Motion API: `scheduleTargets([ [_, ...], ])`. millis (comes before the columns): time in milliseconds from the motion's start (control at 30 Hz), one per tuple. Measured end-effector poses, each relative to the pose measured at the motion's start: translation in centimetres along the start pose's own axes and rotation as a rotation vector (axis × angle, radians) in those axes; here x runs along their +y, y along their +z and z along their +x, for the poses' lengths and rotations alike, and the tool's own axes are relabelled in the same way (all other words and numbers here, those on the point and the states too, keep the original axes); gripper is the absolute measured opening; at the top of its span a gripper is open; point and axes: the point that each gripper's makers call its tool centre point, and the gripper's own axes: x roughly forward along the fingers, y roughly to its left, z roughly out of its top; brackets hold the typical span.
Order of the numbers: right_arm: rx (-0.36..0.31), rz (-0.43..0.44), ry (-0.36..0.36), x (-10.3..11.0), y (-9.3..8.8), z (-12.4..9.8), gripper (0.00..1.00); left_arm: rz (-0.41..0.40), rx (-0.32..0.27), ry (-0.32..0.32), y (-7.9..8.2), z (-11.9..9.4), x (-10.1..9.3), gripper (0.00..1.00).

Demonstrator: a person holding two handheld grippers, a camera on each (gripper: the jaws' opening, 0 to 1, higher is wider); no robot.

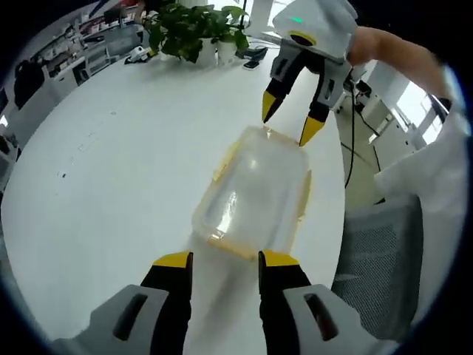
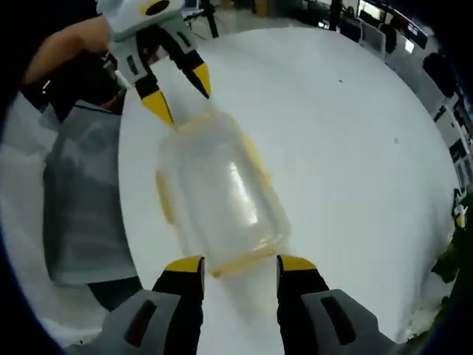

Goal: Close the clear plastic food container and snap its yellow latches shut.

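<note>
The clear plastic food container (image 1: 255, 196) lies on the white table (image 1: 111, 170) with its lid on top and yellow latches (image 1: 303, 200) along its sides. My left gripper (image 1: 225, 260) stands open at the container's near end, jaws on either side of the yellow-edged rim. My right gripper (image 1: 290, 120) is open at the far end, its yellow tips just over the lid's edge. In the right gripper view the container (image 2: 222, 196) lies between my right gripper (image 2: 240, 264), open, and my left gripper (image 2: 179, 94), open. A yellow latch (image 2: 164, 196) sticks out sideways.
A potted plant (image 1: 196, 29) and small dark items (image 1: 255, 53) stand at the table's far edge. A grey mesh chair (image 1: 384, 259) (image 2: 81, 200) sits beside the table edge near the container. A person's arm (image 1: 392, 55) holds the right gripper.
</note>
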Motion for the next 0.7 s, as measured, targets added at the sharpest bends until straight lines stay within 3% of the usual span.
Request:
scheduleTargets([
  [433,-0.019,-0.083,0.005,0.3,0.9,-0.1,0.34,0.169,-0.014,-0.016,1.3,0.2,-0.8,0.32],
  [700,-0.048,-0.109,0.016,0.5,1.5,-0.1,0.31,0.193,-0.031,-0.02,1.8,0.6,-1.0,0.31],
])
